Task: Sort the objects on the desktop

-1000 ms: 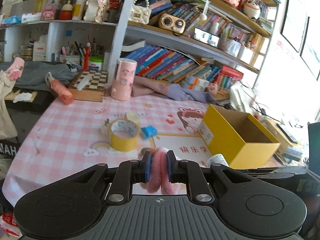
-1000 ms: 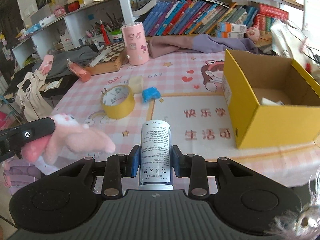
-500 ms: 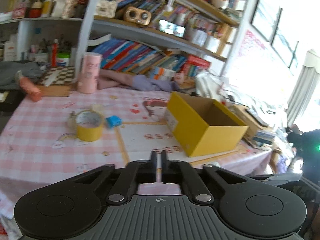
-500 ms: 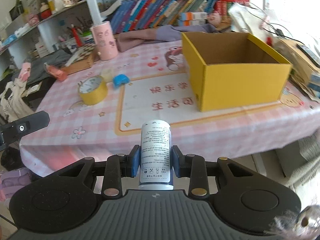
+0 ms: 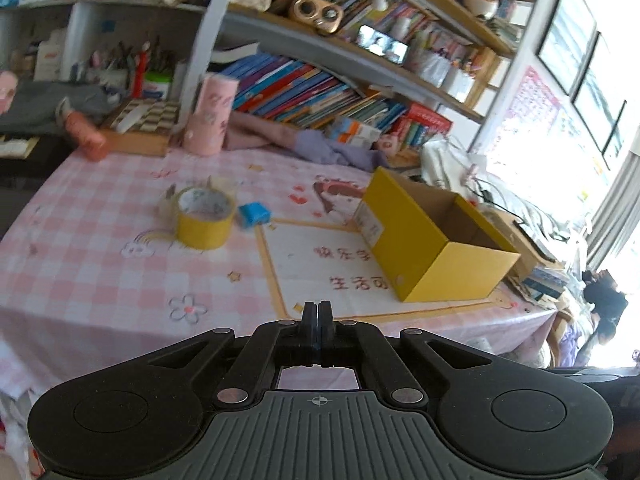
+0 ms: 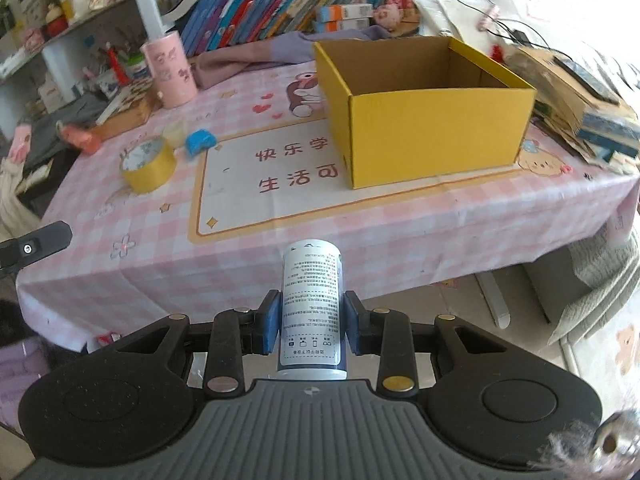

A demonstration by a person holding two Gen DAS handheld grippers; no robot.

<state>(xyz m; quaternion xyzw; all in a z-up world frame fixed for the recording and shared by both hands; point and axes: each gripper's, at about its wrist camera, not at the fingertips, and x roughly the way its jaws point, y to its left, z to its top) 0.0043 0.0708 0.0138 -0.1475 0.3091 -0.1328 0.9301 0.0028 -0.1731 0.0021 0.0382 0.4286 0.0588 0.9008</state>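
1. My left gripper has its fingers pressed together with nothing between them, and it hangs off the near edge of the table, which wears a pink checked cloth.
2. My right gripper is clamped on a small white bottle with a printed label; its blue pads press on both sides, and the bottle stands out past the fingertips, in front of the table's near edge.
3. The yellow box sits open on the right part of the table, at the corner of the printed mat. From the right wrist view I see only bare cardboard walls inside; the floor of it is hidden.
4. The yellow tape roll lies flat on the cloth, left of the mat, its hole facing up.
5. A small blue object lies just beside the roll, on its right; I cannot tell what it is.
6. A pink cylinder stands upright at the far edge, just in front of the bookshelf.
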